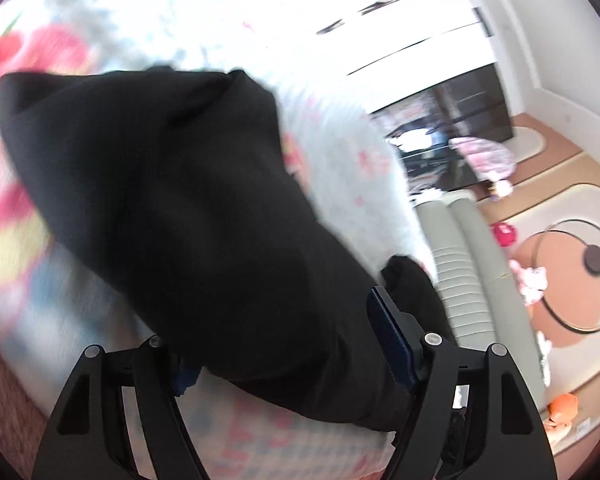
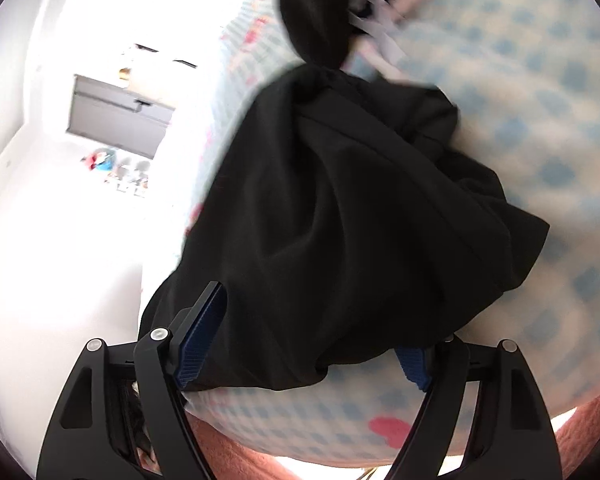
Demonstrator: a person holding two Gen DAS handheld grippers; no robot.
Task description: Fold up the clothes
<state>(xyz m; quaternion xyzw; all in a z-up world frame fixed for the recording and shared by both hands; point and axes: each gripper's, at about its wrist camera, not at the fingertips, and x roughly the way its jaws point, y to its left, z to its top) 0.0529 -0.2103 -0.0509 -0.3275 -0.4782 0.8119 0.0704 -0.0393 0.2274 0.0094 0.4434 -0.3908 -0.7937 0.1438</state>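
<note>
I'm looking down at the bed [image 1: 340, 168], covered by a pale sheet with blue checks and pink-red prints, much of it smeared by motion blur. On it lies the black garment [image 1: 172, 184], bunched and creased; in the right wrist view it heaps up in thick folds [image 2: 340, 216] and trails toward the top of the frame. Off the bed's edge in the left wrist view I see the dark TV screen [image 1: 460, 120] and a round glass table [image 1: 572, 276] on a tan and cream floor. Now my left gripper [image 1: 288, 344]: its fingers stand wide apart with the black cloth draped between them, the right-hand blue pad [image 1: 392, 340] showing, the other mostly buried under fabric. I can't tell whether it truly pinches anything. My right gripper [image 2: 312, 344] is the same story, fingers spread, the garment's hem lying across the gap, the left blue pad [image 2: 200, 340] touching cloth, and the grip itself is unclear.
</note>
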